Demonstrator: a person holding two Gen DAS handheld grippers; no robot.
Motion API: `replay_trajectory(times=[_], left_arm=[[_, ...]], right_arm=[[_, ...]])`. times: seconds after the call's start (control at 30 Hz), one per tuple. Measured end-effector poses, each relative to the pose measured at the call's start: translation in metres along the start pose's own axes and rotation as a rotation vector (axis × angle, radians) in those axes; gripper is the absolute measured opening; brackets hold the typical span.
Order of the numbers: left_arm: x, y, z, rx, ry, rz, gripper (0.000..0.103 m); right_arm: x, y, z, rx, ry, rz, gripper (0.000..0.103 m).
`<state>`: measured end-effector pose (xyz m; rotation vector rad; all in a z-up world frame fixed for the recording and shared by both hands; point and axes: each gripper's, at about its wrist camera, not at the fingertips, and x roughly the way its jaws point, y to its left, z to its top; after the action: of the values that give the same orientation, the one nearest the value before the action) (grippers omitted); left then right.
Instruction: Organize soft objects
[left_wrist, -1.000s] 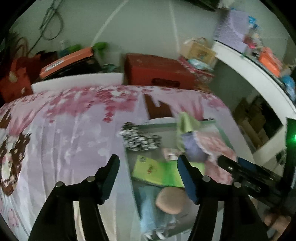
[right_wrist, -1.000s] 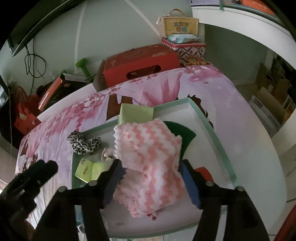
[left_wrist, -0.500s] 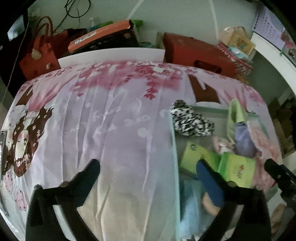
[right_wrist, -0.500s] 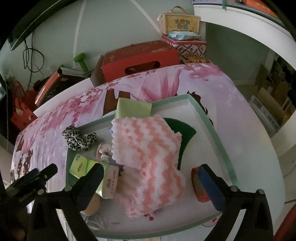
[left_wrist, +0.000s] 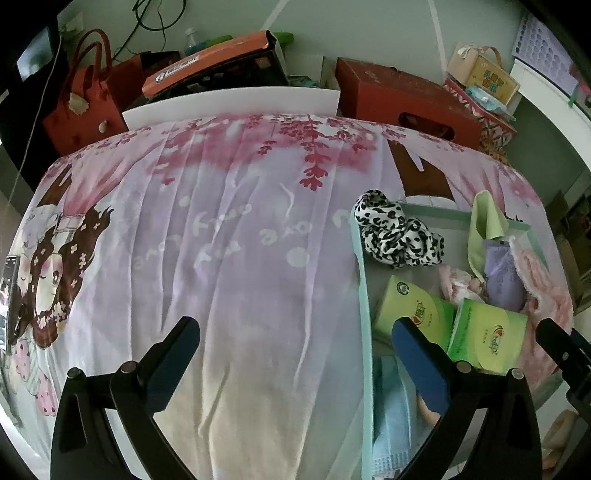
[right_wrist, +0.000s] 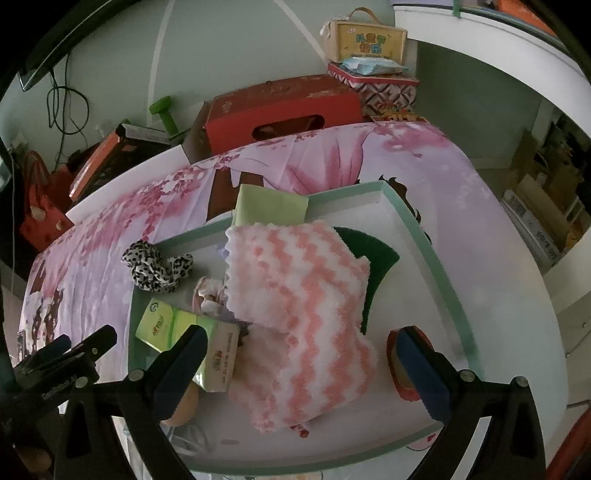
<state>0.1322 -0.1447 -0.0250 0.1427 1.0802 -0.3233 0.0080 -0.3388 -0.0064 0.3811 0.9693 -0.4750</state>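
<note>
A white tray with a pale green rim (right_wrist: 421, 236) sits on a pink floral cloth (left_wrist: 229, 236). In it lie a pink-and-white zigzag towel (right_wrist: 295, 306), a green cloth (right_wrist: 269, 206), a dark green pad (right_wrist: 373, 254), green tissue packs (right_wrist: 173, 325) (left_wrist: 487, 332) and a leopard-print scrunchie (right_wrist: 155, 266) (left_wrist: 395, 236) on the left rim. My right gripper (right_wrist: 299, 354) is open, above the towel, holding nothing. My left gripper (left_wrist: 295, 347) is open and empty, over the cloth and the tray's left edge (left_wrist: 364, 295).
A red box (right_wrist: 280, 110), an orange-lidded crate (left_wrist: 214, 70) and a red bag (left_wrist: 81, 103) stand behind the table. A white shelf (right_wrist: 517, 55) runs along the right. A red-rimmed object (right_wrist: 399, 373) lies in the tray's near right part.
My right gripper opened and let go of the zigzag towel, which now lies in the tray. My left gripper opened wider and swung left over the cloth.
</note>
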Motion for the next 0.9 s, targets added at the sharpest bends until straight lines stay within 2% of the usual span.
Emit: replay_trajectory(times=[0.47,0.7,0.9], left_arm=[[-0.004,0.0,-0.002,0.027,0.0,0.025,0.103],[-0.012,0.014,-0.009,0.024,-0.018,0.048,0.103],[-0.02,0.038,-0.027,0.004,-0.029,0.078,0.103]], right_arm=[[0.003,0.007,-0.001,-0.003,0.014,0.0,0.103],[0.001,0.023,-0.005,-0.035,0.018,0.002,0.103],[-0.008,0.04,-0.016,-0.078,0.017,0.001,0.103]])
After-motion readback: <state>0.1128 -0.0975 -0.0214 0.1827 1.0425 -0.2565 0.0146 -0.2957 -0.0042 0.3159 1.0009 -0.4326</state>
